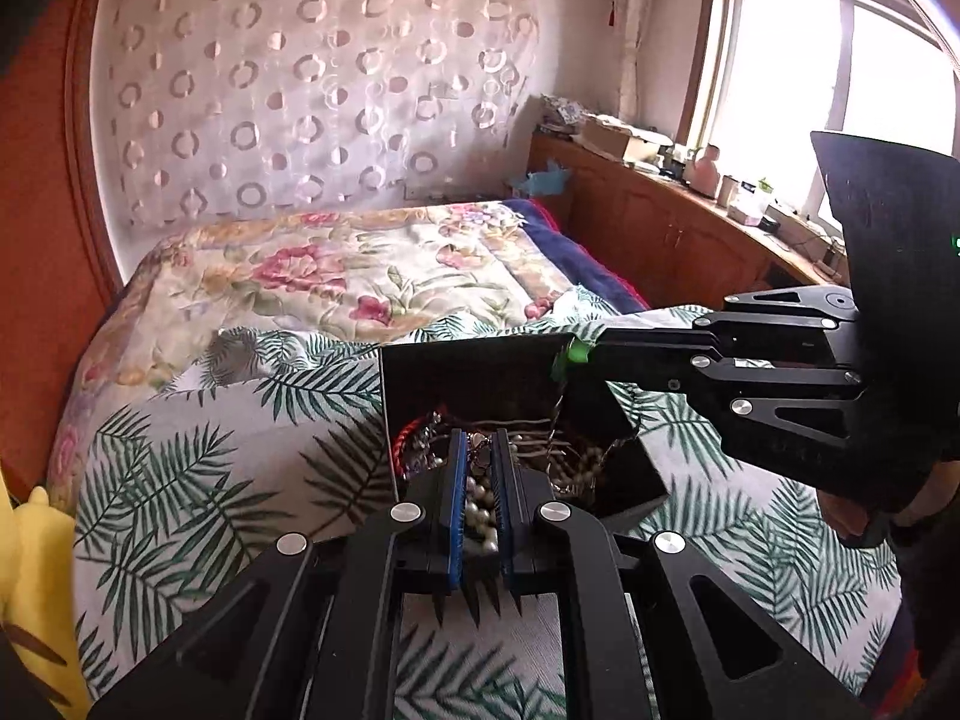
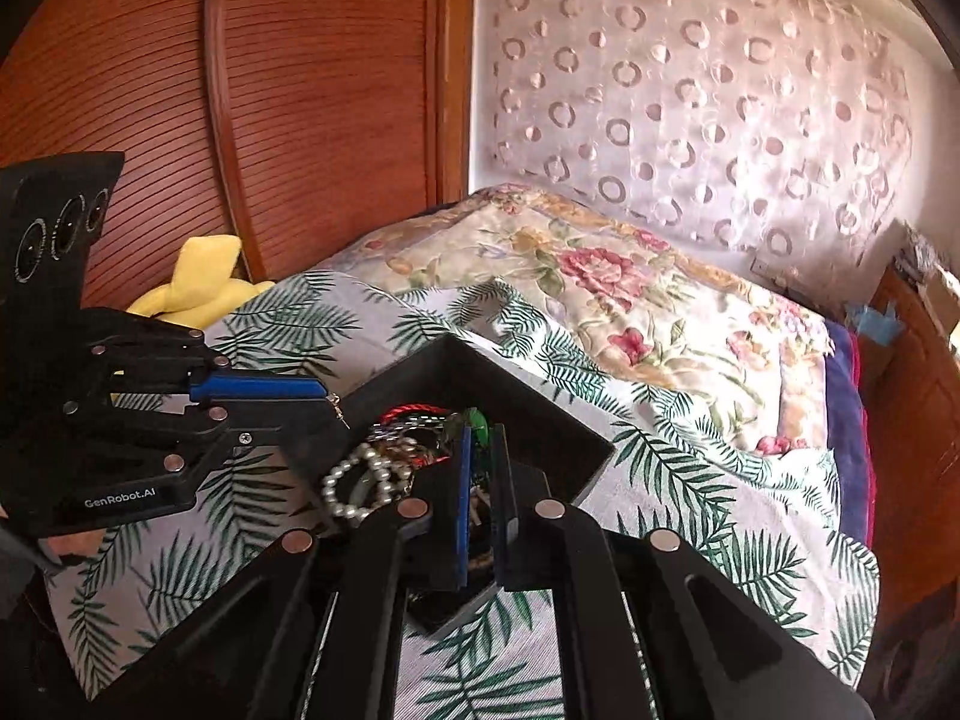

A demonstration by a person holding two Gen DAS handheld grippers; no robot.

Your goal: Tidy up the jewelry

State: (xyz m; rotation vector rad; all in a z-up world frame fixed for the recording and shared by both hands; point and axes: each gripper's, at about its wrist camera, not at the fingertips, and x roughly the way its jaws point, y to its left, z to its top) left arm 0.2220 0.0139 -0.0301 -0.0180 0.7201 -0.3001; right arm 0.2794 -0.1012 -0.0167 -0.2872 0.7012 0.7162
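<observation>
We see a black open-topped square jewelry box point(image 1: 480, 384) resting on a bed covered by a white sheet printed with green palm fronds point(image 1: 240, 420), with a cream floral quilt point(image 1: 360, 264) lying farther up the bed. The box is heaped with tangled jewelry: a strand of white pearl beads point(image 2: 354, 480) draped at one edge, a red twisted cord bracelet point(image 1: 403, 438) against the wall of the box, and thin silvery chains mixed between them.

Our left tongs point(image 1: 480, 450), black with blue pads, reach over the near rim of the box; the two pads stand a narrow gap apart, and pearls and a bit of chain show in that gap, but we cannot tell whether they are pinched. In the right wrist view a small metal clasp dangles at the tip of these tongs.

Our right tongs point(image 1: 570, 354) come in from the right side toward the far corner of the box. Their pads sit close together around a small green bead piece point(image 2: 478, 420) at the tips, with a fine chain hanging from it down into the box.

A yellow plush toy point(image 2: 198, 288) lies at the bed's edge by the slatted red-brown wooden wardrobe point(image 2: 300, 90)
</observation>
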